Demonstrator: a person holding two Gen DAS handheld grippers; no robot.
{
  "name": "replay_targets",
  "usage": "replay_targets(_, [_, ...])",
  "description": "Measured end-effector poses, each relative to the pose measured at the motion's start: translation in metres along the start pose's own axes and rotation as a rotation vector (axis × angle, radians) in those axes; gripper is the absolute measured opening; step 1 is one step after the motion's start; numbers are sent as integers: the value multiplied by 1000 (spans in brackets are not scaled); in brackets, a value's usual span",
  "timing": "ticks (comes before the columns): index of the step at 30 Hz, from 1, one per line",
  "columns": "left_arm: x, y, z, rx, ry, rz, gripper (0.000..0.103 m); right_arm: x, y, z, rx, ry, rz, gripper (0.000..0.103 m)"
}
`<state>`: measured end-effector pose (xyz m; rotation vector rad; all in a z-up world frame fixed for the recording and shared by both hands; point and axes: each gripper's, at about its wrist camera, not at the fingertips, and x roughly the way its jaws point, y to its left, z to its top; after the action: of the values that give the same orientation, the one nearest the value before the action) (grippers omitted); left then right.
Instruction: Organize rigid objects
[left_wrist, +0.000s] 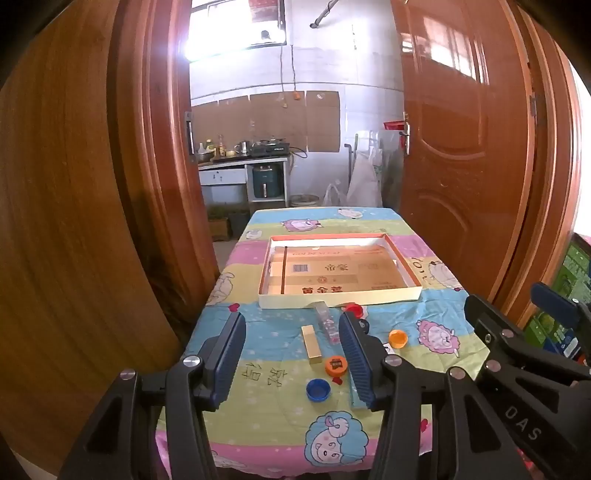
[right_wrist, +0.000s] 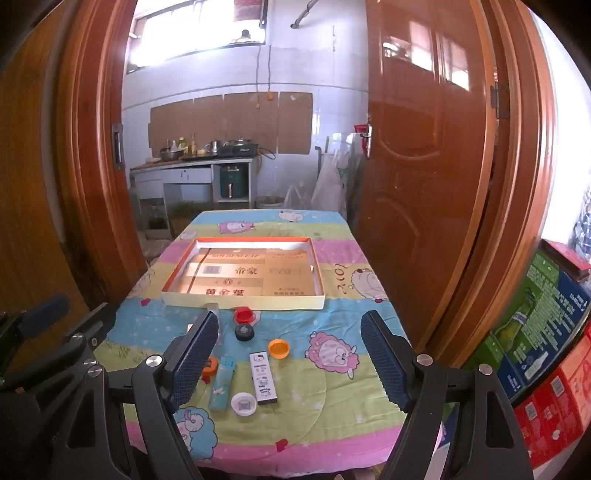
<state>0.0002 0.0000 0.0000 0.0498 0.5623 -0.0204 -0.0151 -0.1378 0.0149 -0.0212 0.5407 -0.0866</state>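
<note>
Over the near table edge: both grippers are hovering side by side, each tilting downward toward the cartoon-sheep patterned tablecloth (left_wrist: 280, 435)
Left gripper (left_wrist: 291, 360): jaws are standing spread wide with nothing pinched; the gold rectangular block (left_wrist: 312, 345), orange bottle cap (left_wrist: 335, 365) and blue bottle cap (left_wrist: 318, 390) are lying on the cloth in the gap below
Right gripper (right_wrist: 293, 363): jaws are gaping fully, gripping nothing; it is hanging above the white cartoon-printed rectangular lighter (right_wrist: 263, 376), teal lighter (right_wrist: 222, 384) and white round cap (right_wrist: 243, 403)
Farther caps: red cap (right_wrist: 243, 315), black cap (right_wrist: 244, 332) and orange cap (right_wrist: 278, 348) are sitting apart
Shallow white cardboard box lid (right_wrist: 243, 301): lying mid-table beyond all loose pieces, lined with printed cardboard
</note>
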Motion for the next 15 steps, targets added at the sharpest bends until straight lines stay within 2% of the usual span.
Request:
replay_targets(5, [1,5,-3,-21,-6,-31,53,0,0,0,4,6,3,81])
replay_targets(15, [1,2,-3,-6,-4,-22,53,1,0,-1,7,9,3,81])
